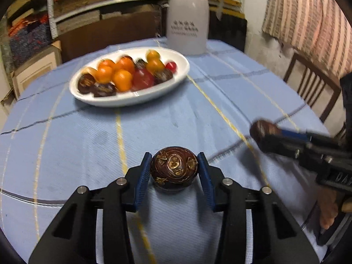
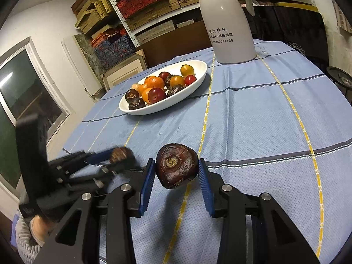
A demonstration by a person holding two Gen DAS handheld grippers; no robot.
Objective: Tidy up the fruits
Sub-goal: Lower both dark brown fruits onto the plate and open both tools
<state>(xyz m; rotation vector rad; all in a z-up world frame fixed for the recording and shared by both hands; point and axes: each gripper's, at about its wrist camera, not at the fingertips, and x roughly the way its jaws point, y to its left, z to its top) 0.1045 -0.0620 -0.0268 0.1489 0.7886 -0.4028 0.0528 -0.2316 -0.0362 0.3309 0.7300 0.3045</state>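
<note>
In the left wrist view, nearer than the white oval dish (image 1: pixel 129 98): left tool (image 1: pixel 175 168) clamped on a dark brown water chestnut (image 1: pixel 174 168), blue pads touching both its sides, above the blue checked cloth (image 1: pixel 88 145) on the counter. Heaped in the dish: orange kumquat-like fruits (image 1: pixel 122 78), red round fruits (image 1: pixel 142 79) and more dark chestnuts (image 1: pixel 88 83), all blurred. Behind the dish, standing upright on the cloth: white thermos jug (image 1: pixel 187 19) with dark print. Right of the dish and nearer: right tool (image 1: pixel 261 132) reaching in from the right edge, closed on another dark chestnut (image 1: pixel 260 129), blurred. Further right, beyond the counter edge: wooden chair back (image 1: pixel 312 85) under a striped curtain (image 1: pixel 308 11).

In the right wrist view, again nearer than the dish (image 2: pixel 136 111): right tool (image 2: pixel 177 169) clamped on a dark brown water chestnut (image 2: pixel 176 165), stem scar facing the camera, held clear above the cloth (image 2: pixel 253 121). Lower left of the dish: left tool (image 2: pixel 120 154) gripping its chestnut (image 2: pixel 120 153), blurred, with a hand (image 2: pixel 38 225) in a knitted sleeve at the handle. In the dish: orange fruits (image 2: pixel 154 82), red fruits (image 2: pixel 156 95), dark chestnuts (image 2: pixel 132 94). Right of and behind the dish: thermos jug (image 2: pixel 231 22), upright. Behind the dish, past the counter: shelves (image 2: pixel 140 2) stacked with boxes.
</note>
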